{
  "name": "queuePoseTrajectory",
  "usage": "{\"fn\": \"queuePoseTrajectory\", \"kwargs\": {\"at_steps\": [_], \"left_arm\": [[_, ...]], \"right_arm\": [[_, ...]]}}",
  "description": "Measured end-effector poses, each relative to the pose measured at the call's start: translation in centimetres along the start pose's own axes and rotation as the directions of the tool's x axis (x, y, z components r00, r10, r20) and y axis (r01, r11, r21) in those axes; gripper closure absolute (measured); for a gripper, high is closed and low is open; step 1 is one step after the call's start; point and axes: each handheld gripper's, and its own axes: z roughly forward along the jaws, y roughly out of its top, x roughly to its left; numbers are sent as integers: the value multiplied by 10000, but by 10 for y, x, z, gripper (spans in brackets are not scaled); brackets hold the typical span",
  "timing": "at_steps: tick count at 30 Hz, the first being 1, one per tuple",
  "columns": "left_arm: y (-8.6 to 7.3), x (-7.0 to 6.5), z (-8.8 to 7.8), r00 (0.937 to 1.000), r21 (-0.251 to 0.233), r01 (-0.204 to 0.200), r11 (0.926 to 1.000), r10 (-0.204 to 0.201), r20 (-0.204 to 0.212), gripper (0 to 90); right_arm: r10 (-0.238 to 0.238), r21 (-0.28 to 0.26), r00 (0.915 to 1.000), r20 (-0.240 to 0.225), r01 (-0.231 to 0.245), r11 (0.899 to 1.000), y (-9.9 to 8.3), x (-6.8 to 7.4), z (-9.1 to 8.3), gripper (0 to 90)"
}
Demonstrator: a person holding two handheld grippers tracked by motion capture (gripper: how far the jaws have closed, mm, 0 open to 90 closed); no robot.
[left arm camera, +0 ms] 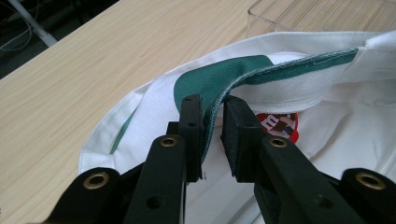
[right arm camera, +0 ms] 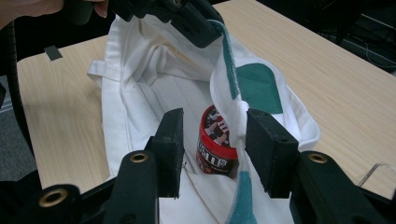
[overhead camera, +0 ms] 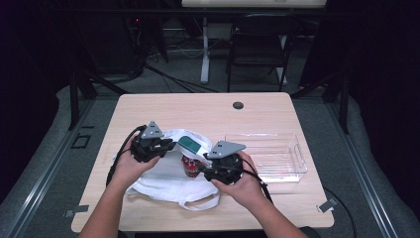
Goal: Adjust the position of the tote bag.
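A white cloth bag (overhead camera: 163, 184) with green patches lies on the wooden table (overhead camera: 208, 111). Its mouth is held up by my left gripper (overhead camera: 166, 146), whose jaws are shut on the green-edged rim (left arm camera: 212, 105). Deep in the mouth of the bag (left arm camera: 299, 79) shows a red sweets can (left arm camera: 280, 125). The same can (overhead camera: 189, 166) stands upright inside the bag (right arm camera: 140, 93). My right gripper (right arm camera: 212, 121) is open in front of the can (right arm camera: 215, 149), jaws apart to either side. A strip of the rim hangs against the inner face of its right jaw. The left gripper (right arm camera: 187, 18) grips the rim higher up.
A clear plastic tray (overhead camera: 292, 168) stands right of the bag, its corner (left arm camera: 261, 14) visible past the rim. A cable hole (overhead camera: 238, 105) sits near the table's far edge. A black chair (overhead camera: 257, 39) and a desk leg stand beyond the table.
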Motion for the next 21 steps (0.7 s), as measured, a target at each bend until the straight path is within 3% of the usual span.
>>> {"fn": "queuePoseTrajectory", "kwargs": {"at_steps": [10, 15, 21], "left_arm": [[6, 4, 4, 10000, -131, -2, 9999, 2, 63, 796], [7, 4, 5, 10000, -196, 32, 9998, -30, 70, 799], [8, 6, 4, 10000, -303, 54, 9995, -52, 67, 802]], "right_arm": [[-434, 312, 9981, 430, 421, 9986, 22, 0, 9, 566], [-358, 440, 9984, 430, 339, 9985, 29, -5, 16, 566], [-206, 955, 9988, 451, 162, 9953, 37, -13, 32, 569]]}}
